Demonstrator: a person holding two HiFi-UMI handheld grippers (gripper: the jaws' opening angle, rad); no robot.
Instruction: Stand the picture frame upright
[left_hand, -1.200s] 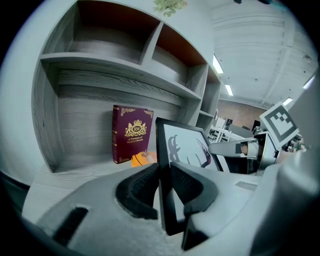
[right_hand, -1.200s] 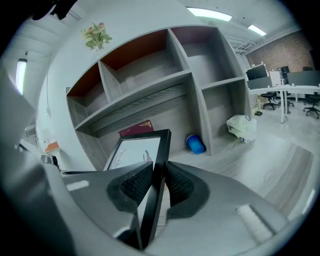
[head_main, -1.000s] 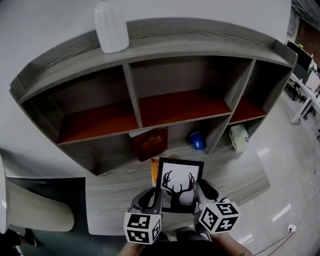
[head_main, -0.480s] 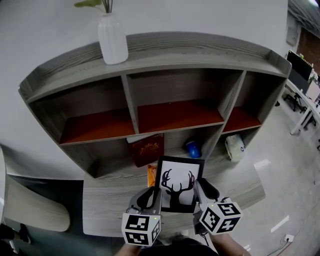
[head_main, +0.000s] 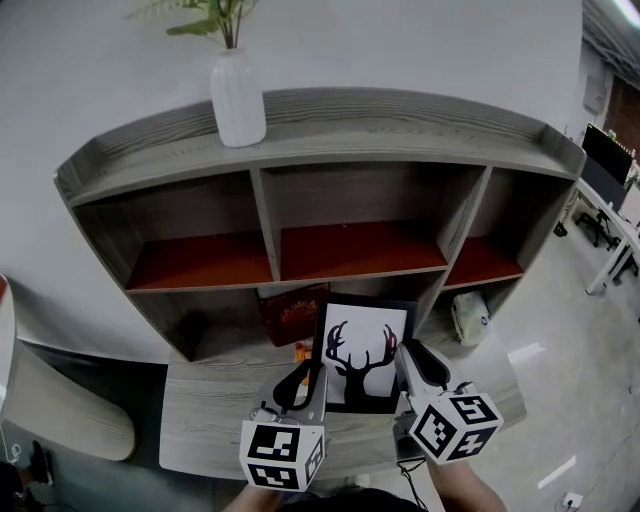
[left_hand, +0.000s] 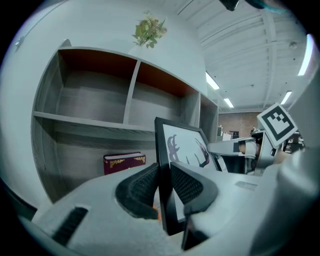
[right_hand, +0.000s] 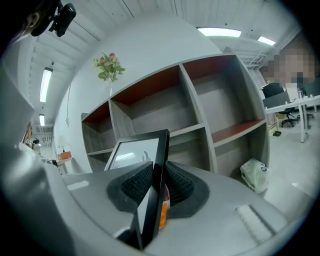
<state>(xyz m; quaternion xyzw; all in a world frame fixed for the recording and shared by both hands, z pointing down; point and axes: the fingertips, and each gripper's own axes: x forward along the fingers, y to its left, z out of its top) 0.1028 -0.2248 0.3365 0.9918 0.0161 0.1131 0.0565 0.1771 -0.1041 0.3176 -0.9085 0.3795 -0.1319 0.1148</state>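
Observation:
The picture frame (head_main: 362, 352) is black-edged with a dark deer-antler print on white. It hangs upright in the air in front of the grey shelf unit (head_main: 320, 190), held by both sides. My left gripper (head_main: 312, 385) is shut on the frame's left edge (left_hand: 163, 165). My right gripper (head_main: 405, 370) is shut on its right edge (right_hand: 159, 165). In both gripper views the black ribbed pads (left_hand: 142, 187) press the frame's rim from either side. The frame's lower edge is hidden behind the grippers.
A white vase with a plant (head_main: 237, 95) stands on the shelf top. A dark red book (head_main: 293, 310) leans in the lower middle compartment, with a small orange thing (head_main: 299, 351) on the grey table (head_main: 210, 420) before it. A white bag (head_main: 468, 316) lies at the lower right. Desks and chairs (head_main: 610, 200) stand at the far right.
Both grippers have lifted the frame upward; it now sits higher against the shelf and hides the blue object. The view has tilted up, showing the vase's plant.

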